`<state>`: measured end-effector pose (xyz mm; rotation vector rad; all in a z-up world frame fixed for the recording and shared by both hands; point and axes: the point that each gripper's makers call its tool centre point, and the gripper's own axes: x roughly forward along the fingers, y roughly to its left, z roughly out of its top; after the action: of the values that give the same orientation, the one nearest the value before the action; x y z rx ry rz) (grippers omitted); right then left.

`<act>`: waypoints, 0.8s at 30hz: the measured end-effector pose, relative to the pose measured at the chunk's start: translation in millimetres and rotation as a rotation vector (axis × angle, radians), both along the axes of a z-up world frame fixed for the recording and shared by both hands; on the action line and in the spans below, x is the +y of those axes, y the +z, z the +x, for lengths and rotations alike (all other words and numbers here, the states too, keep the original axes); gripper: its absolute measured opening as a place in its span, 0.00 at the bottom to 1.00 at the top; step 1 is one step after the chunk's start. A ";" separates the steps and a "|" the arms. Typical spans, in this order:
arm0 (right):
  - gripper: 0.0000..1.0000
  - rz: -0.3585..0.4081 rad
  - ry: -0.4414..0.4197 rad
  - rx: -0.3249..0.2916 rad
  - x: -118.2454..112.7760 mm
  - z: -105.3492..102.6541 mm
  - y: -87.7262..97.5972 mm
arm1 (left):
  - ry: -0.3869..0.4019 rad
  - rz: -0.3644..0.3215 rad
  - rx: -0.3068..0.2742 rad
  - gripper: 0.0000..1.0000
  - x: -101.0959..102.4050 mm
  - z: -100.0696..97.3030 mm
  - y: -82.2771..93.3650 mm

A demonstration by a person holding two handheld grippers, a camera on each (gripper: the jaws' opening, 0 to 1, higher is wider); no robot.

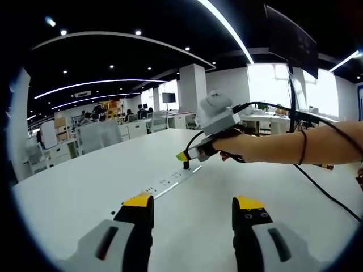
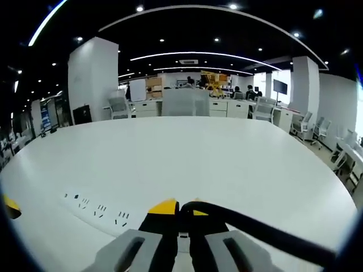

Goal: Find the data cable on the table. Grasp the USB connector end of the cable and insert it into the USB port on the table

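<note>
Showing R gripper [image 2: 180, 209], seen clamped on black data cable [image 2: 255, 229]; in left gripper view, USB connector [image 1: 185, 165] is pointed down at port strip [image 1: 170, 182] set in white table [image 1: 85, 187]; contact cannot be told. L gripper [image 1: 194, 202] is held low over table w/ jaws apart.

No text, label, brand or number can be read. The marks on the socket strip [image 2: 96, 211] are too small to be made out.
</note>
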<state>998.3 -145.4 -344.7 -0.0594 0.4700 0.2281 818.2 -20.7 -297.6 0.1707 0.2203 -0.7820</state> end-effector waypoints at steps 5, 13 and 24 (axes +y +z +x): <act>0.07 0.024 0.000 -0.004 -0.8 -1.2 -0.3 | 0.003 -0.002 0.002 0.56 0.1 0.1 0.1; 0.08 0.026 -0.002 -0.008 -0.7 0.4 0.7 | -0.003 -0.002 0.002 0.56 -1.9 -0.7 1.0; 0.09 -0.046 0.038 -0.022 -0.6 1.8 2.4 | 0.001 0.001 0.000 0.56 -2.0 0.3 1.8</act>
<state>1000.1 -145.9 -342.4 -0.1161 0.4530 0.2536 818.5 -22.7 -295.8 0.1712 0.2205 -0.7814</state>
